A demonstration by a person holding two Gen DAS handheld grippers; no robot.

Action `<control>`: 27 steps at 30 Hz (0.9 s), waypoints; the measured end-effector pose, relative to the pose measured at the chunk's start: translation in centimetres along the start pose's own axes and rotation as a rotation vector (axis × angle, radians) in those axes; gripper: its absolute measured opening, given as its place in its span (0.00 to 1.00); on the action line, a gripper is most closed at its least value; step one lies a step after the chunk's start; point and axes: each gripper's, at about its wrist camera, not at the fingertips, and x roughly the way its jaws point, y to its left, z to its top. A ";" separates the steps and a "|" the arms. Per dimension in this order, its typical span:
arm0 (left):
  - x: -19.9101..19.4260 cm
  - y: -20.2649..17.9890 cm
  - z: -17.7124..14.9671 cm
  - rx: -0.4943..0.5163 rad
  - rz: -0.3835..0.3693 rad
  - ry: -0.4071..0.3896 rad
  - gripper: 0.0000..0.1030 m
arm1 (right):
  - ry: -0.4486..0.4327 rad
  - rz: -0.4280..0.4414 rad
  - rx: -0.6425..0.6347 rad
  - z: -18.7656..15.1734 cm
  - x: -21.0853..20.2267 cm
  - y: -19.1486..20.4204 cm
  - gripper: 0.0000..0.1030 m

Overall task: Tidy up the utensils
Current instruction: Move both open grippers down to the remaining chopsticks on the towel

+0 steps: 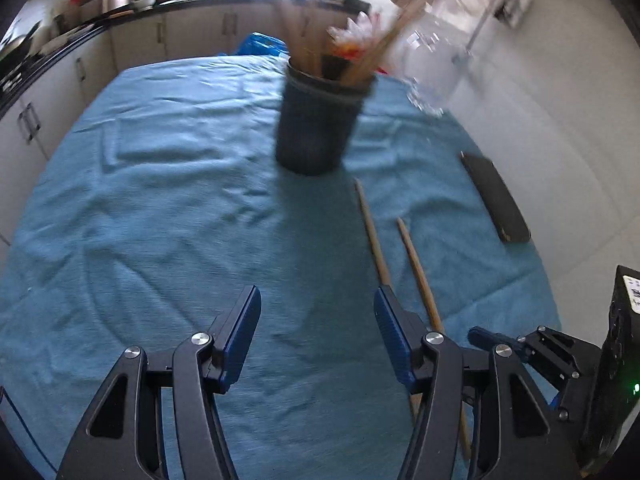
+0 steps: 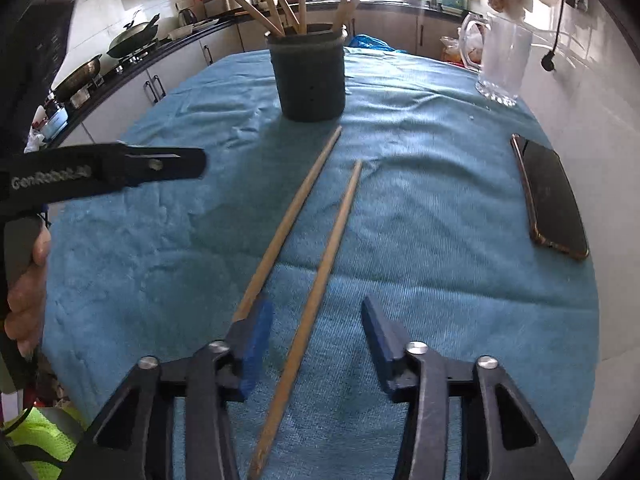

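A blue towel is covering the table, wrinkled toward its far left side. Toward the far end a dark utensil holder is standing upright on the towel, with wooden utensils sticking up out of it. A clear glass pitcher is standing at the far right corner, and a dark phone is lying flat near the right edge.

Two wooden chopsticks are lying loose on the towel in front of the holder, side by side but apart, running from near to far. The right gripper is hanging with its jaws parted around the near end of the right chopstick, its pads not pressing it; the left chopstick is passing just beside the left pad. The left gripper is hovering over bare towel left of both chopsticks, jaws standing wide with nothing between them. A hand is gripping its handle.
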 end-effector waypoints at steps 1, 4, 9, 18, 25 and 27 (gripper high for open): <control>0.6 -0.6 0.1 0.013 -0.005 0.012 0.56 | 0.003 -0.007 0.005 -0.2 0.1 -0.1 0.29; 2.2 -2.4 0.6 0.047 -0.005 0.048 0.56 | 0.009 -0.013 0.063 -0.9 0.1 -1.5 0.11; 5.0 -4.6 0.6 0.107 0.016 0.108 0.55 | 0.002 -0.050 0.163 -2.1 -1.4 -4.6 0.08; 4.3 -3.5 -0.5 0.075 -0.027 0.172 0.07 | 0.011 -0.030 0.206 -3.1 -2.5 -6.0 0.08; 2.4 -1.5 -1.6 0.072 -0.076 0.221 0.07 | 0.024 0.037 0.242 -2.2 -2.1 -7.1 0.19; 2.9 -1.7 -0.8 0.082 -0.055 0.210 0.08 | 0.029 0.013 0.229 -1.3 -1.5 -7.0 0.20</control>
